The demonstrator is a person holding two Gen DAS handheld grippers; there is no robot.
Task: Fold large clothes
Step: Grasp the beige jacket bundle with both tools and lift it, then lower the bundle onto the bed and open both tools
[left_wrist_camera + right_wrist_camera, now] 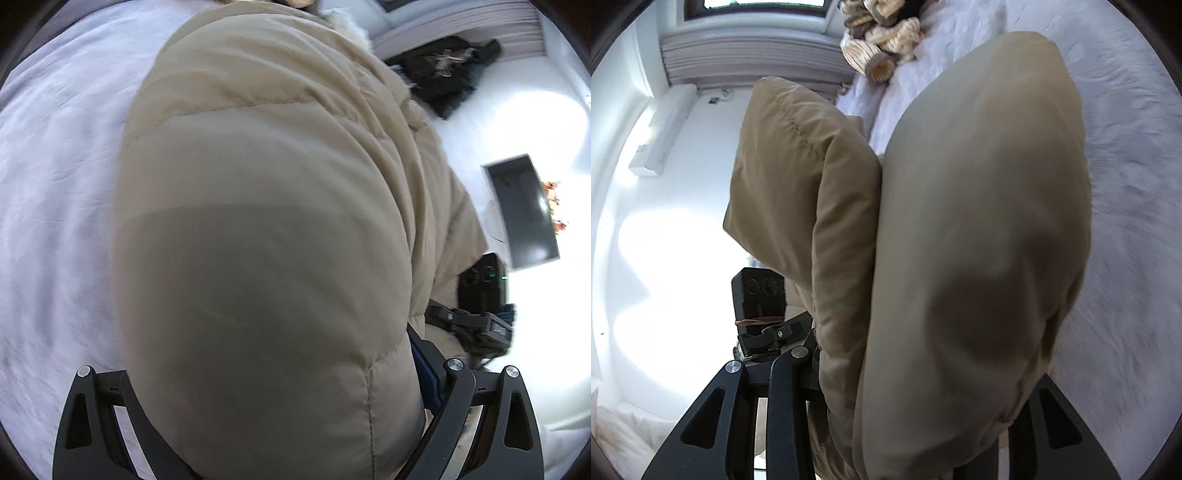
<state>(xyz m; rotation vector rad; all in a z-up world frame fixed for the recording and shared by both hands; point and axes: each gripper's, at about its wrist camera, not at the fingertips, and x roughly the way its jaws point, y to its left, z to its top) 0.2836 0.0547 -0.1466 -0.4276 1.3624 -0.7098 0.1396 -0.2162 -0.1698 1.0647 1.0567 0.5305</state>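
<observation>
A large beige puffer coat (pixel 266 229) fills the left wrist view, held up over a white bed cover (pixel 55 192). My left gripper (pixel 280 424) is shut on the coat's padded hem, which bulges between its black fingers (pixel 454 398). In the right wrist view the same coat (pixel 979 240) hangs in two puffy folds, and my right gripper (pixel 916 424) is shut on it, its fingertips buried in the fabric. The right gripper also shows in the left wrist view (pixel 480 306), and the left gripper in the right wrist view (pixel 761 314).
A dark garment (pixel 447 70) lies at the far edge of the bed. A striped knitted garment (pixel 882 40) lies on the bed cover (pixel 1126 184). A dark screen (pixel 524 210) and a white wall unit (pixel 661 129) are on the pale wall.
</observation>
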